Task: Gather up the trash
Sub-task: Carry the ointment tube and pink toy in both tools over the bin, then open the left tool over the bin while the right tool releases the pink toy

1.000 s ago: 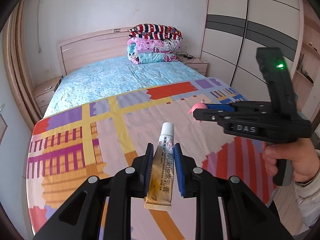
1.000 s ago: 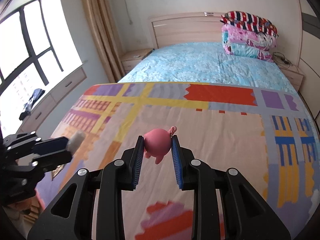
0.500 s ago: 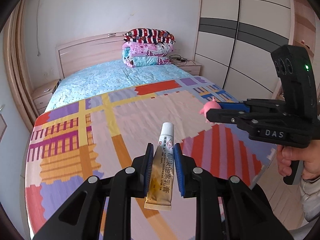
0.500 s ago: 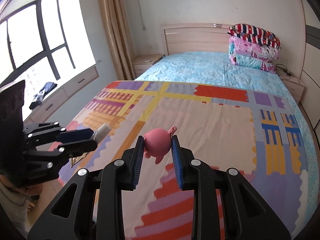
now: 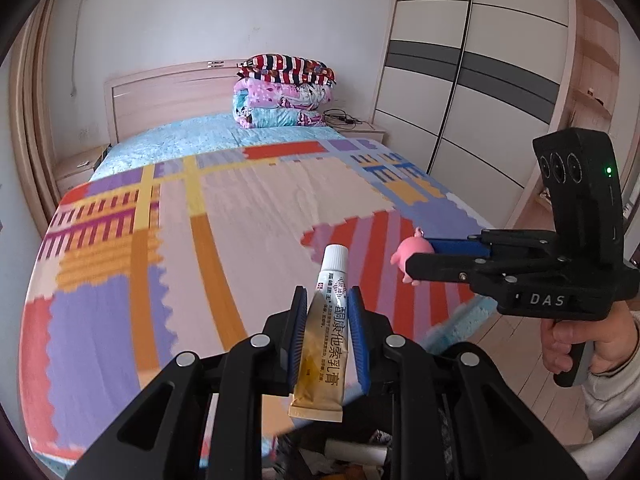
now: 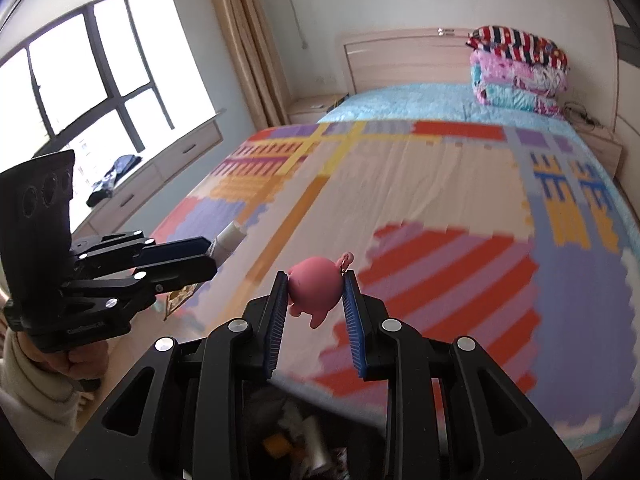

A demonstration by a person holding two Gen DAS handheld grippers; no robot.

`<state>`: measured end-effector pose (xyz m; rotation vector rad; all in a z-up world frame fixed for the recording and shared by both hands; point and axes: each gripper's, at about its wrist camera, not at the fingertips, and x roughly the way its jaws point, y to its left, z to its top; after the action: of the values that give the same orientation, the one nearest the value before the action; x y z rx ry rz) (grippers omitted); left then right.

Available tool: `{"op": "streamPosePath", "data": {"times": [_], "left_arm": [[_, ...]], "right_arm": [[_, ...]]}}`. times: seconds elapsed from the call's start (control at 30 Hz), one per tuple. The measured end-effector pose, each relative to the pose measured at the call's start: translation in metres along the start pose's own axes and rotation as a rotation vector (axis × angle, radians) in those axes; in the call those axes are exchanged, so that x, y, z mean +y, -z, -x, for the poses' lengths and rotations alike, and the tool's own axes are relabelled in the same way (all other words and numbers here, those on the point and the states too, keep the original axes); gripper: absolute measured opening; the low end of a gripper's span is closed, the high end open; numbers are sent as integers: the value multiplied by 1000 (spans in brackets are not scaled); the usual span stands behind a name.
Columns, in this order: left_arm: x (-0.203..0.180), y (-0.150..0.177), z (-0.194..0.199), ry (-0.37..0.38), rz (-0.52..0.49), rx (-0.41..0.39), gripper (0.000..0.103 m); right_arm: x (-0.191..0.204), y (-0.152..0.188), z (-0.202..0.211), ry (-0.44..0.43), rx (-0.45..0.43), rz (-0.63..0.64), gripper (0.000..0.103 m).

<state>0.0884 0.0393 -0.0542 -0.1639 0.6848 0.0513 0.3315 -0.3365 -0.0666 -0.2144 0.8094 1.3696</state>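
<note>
My left gripper is shut on a gold and white ointment tube, cap pointing away. My right gripper is shut on a small pink round toy figure with a tiny ring on top. Each gripper shows in the other view: the right one with the pink toy at the right, the left one with the tube's white cap at the left. Both hover past the foot end of the bed. Below them a dark container with trash pieces shows between the gripper arms, also in the left wrist view.
A bed with a colourful patchwork cover fills the middle. Folded quilts lie stacked at the headboard. A sliding wardrobe stands at the right, a window with a bench at the left. Nightstands flank the bed.
Both grippers have drawn back from over the bed to beyond its foot end, still holding the tube and the toy. The container with trash has come into view below them.
</note>
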Motion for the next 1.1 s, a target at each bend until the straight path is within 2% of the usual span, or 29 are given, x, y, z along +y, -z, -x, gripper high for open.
{"op": "streamPosePath", "data": {"times": [0.23, 0.33, 0.47, 0.53, 0.67, 0.77, 1.1], "left_arm": [[-10, 37, 10, 65, 47, 23, 21], [-16, 54, 8, 79, 53, 39, 21], [-24, 79, -7, 116, 54, 116, 21], [-25, 90, -16, 128, 62, 149, 21], [-28, 118, -39, 120, 69, 240, 21], [-29, 138, -55, 115, 83, 300, 21], [-20, 178, -98, 20, 141, 447, 21]], "right_arm": [[20, 49, 5, 26, 48, 68, 28], [22, 68, -3, -2, 81, 44, 28], [24, 93, -16, -11, 120, 38, 28], [22, 105, -26, -45, 156, 2, 28], [23, 134, -48, -57, 233, -30, 28], [24, 149, -61, -34, 279, -34, 28], [22, 178, -97, 33, 421, -32, 28]]}}
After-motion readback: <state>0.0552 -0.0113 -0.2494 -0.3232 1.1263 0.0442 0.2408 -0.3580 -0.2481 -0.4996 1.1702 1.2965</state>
